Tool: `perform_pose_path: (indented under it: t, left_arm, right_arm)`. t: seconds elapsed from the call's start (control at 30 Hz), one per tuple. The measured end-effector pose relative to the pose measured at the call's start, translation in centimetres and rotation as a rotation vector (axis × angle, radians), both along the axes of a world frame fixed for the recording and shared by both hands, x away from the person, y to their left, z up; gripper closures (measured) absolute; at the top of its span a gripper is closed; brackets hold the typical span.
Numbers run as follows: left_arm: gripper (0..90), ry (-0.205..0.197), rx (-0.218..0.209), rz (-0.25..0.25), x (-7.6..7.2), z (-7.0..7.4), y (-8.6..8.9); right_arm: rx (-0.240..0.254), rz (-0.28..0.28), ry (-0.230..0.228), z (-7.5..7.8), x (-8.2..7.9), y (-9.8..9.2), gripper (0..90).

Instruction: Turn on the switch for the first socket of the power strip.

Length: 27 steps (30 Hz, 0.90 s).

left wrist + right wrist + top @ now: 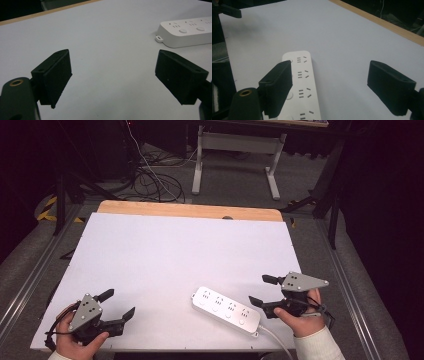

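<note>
White tabletop (165, 255), power strip (226, 310) diagonal

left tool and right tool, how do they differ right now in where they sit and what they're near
The left tool sits at the table's near left corner, well apart from the power strip; the right tool sits at the strip's right end. The left tool points over bare white surface, while the right tool looks along the strip's sockets. Both stand open and hold nothing.

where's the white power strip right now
In the high view, the white plastic power strip lies flat near the table's front edge, right of centre, just left of the open right tool.
</note>
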<state>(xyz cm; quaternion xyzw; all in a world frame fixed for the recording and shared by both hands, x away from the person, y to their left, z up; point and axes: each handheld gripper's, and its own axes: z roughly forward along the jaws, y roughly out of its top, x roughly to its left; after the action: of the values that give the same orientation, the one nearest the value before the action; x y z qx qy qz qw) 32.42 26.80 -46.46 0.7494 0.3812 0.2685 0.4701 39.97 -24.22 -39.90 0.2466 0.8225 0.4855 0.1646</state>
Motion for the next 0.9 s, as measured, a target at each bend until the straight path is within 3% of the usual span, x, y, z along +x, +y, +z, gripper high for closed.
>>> perform_pose_path:
  t: [0.27,0.4,0.7,0.9]
  left_arm:
    - [13.7,-0.004,-0.013,-0.009,-0.1,0.1,0.1]
    - [9.9,-0.011,0.011,-0.025,-0.2,0.1,0.1]
    - [9.7,-0.022,0.002,-0.041,-0.2,0.2,0.4]
    - [8.8,-0.03,0.011,-0.046,-0.3,0.2,0.5]
  right_arm:
    - [0.092,-0.031,0.026,-1.6,-0.1,-2.6,13.2]
    - [0.129,-0.053,0.016,-2.9,-0.3,-3.8,11.8]
    - [0.151,-0.071,0.02,-5.1,-0.4,-5.2,9.8]
    - [0.138,-0.082,0.033,-6.7,-0.4,-5.9,8.7]
